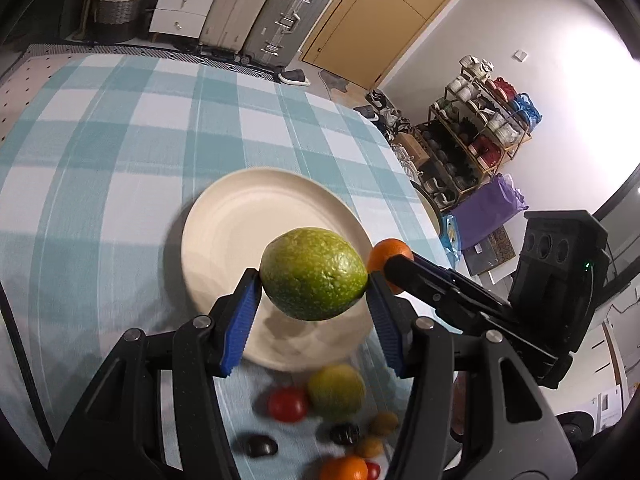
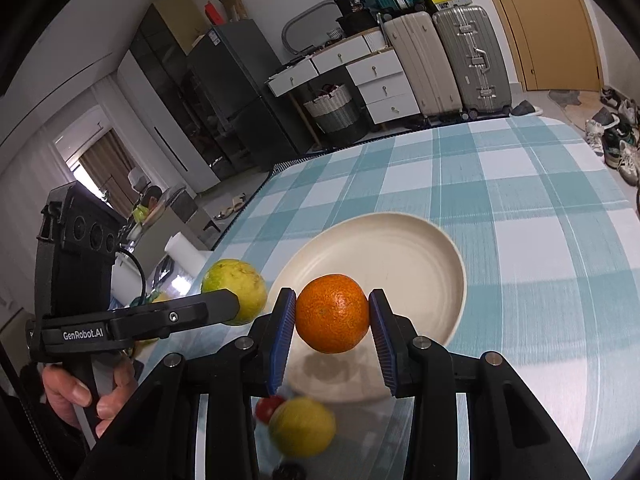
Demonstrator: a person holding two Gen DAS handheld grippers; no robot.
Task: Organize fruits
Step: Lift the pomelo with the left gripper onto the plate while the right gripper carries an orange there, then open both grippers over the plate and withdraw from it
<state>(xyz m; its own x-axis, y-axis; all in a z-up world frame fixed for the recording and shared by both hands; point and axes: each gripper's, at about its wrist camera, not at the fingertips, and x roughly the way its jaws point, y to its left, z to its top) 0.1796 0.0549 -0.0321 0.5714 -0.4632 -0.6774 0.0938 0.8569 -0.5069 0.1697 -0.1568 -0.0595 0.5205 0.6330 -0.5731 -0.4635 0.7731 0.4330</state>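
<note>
My left gripper (image 1: 314,292) is shut on a speckled green citrus fruit (image 1: 314,274), lifted over the near rim of a cream plate (image 1: 240,216) that has nothing on it. My right gripper (image 2: 332,320) is shut on an orange (image 2: 332,312), held just above the same plate (image 2: 400,256) at its near edge. The right wrist view shows the green fruit (image 2: 236,284) at left in the other gripper, with a hand on its handle. In the left wrist view the orange (image 1: 388,254) peeks out behind the right gripper's finger.
Loose fruit lies on the checked tablecloth (image 1: 100,160) below the grippers: a yellow-green citrus (image 1: 336,390), a red tomato (image 1: 287,404), two kiwis (image 1: 383,423), dark fruits (image 1: 261,446) and another orange (image 1: 344,469). Suitcases (image 1: 288,16) and a shoe rack (image 1: 476,136) stand beyond the table.
</note>
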